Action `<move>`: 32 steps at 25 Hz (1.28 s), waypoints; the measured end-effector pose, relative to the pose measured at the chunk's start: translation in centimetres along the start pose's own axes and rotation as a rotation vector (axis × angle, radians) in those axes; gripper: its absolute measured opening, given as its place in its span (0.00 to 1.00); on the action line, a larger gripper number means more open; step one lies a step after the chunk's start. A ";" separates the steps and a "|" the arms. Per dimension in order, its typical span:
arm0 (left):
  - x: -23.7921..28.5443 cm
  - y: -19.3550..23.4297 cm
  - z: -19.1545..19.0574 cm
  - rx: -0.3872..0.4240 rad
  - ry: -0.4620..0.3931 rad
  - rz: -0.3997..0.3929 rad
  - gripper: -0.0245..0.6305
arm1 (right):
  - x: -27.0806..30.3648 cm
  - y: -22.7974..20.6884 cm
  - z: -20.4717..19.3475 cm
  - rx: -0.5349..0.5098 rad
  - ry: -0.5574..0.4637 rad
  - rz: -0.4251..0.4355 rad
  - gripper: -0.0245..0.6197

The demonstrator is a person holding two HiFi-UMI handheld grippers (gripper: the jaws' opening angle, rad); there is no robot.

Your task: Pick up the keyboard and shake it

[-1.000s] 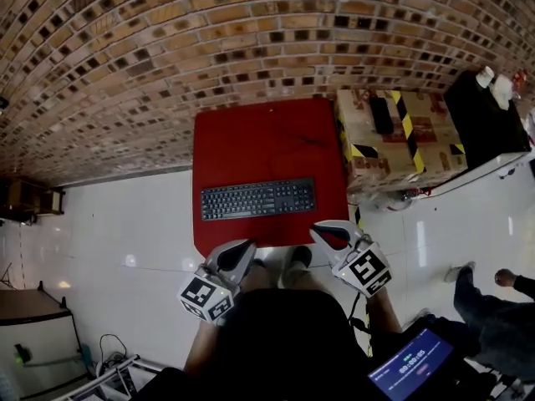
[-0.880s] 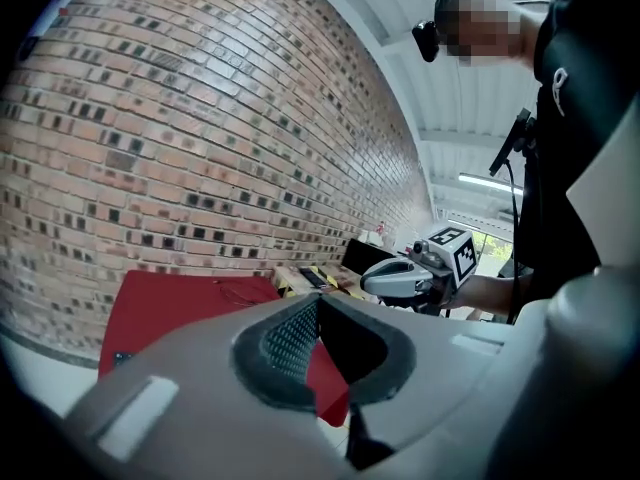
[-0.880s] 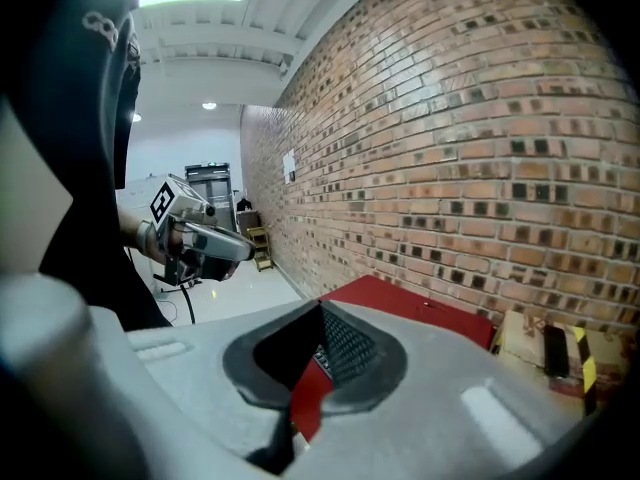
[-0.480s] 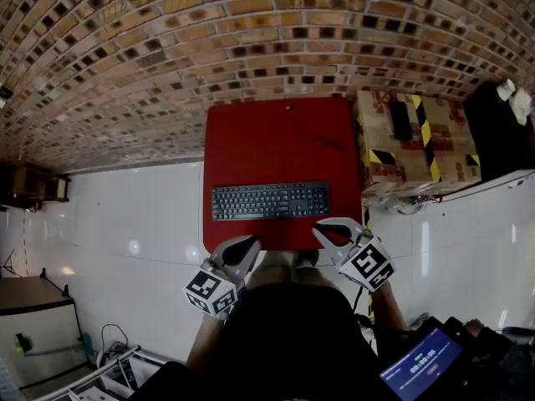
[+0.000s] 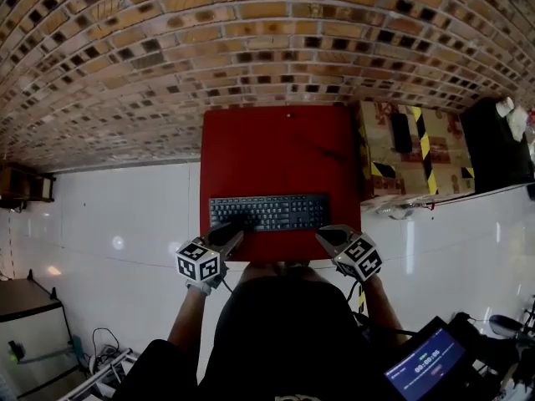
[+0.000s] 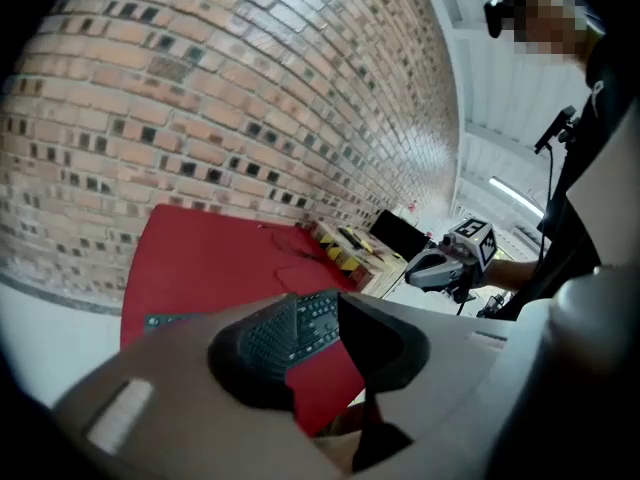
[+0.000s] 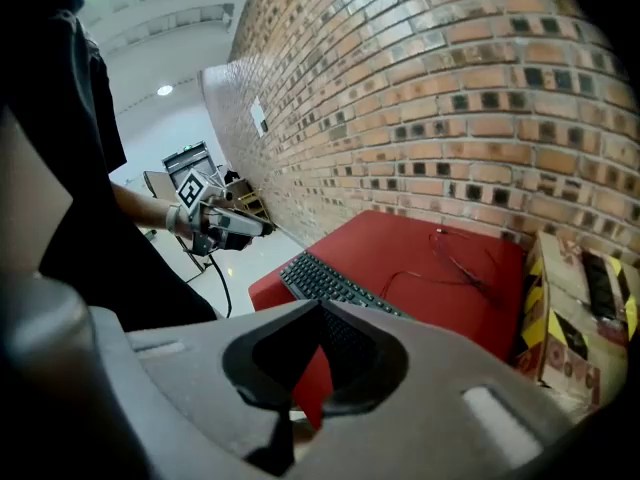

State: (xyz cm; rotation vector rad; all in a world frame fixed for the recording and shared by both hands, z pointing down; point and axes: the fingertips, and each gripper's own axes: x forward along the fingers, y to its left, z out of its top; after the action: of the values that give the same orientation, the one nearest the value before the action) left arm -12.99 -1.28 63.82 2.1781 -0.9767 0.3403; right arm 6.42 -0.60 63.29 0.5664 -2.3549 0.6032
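Found a flat black plastic keyboard (image 5: 269, 212) lying along the front edge of a smooth red square table (image 5: 280, 149). Held left gripper (image 5: 232, 234) over its left end, right gripper (image 5: 328, 236) just off its right end; both pairs of jaws apart, empty.

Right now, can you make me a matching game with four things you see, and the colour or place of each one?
Things:
1. keyboard
2. table
3. box
4. left gripper

Clues:
A. red all over
B. yellow-and-black stripes, to the right of the table
C. black, lying flat on the table
D. open, by the keyboard's left end

Pairs: 1-C, 2-A, 3-B, 4-D
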 end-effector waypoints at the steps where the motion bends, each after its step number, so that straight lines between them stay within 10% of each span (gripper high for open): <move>1: 0.2 2.3 -1.2 -0.034 0.035 0.014 0.26 | 0.7 -0.3 -0.6 0.013 0.027 0.001 0.03; 8: 0.0 14.6 -7.3 -0.227 0.203 0.079 0.32 | 5.6 -5.2 -5.3 0.155 0.263 -0.075 0.09; 17: 1.6 18.7 -8.8 -0.273 0.285 0.066 0.40 | 9.0 -13.9 -11.8 0.506 0.452 -0.362 0.52; 32: 3.1 18.6 -11.0 -0.329 0.381 0.030 0.44 | 10.9 -14.2 -13.9 0.567 0.504 -0.298 0.56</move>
State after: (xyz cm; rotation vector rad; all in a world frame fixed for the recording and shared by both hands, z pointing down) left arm -24.04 -3.78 82.52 1.7226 -0.7879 0.5447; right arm 12.81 -7.05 84.02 0.8736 -1.5812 1.1294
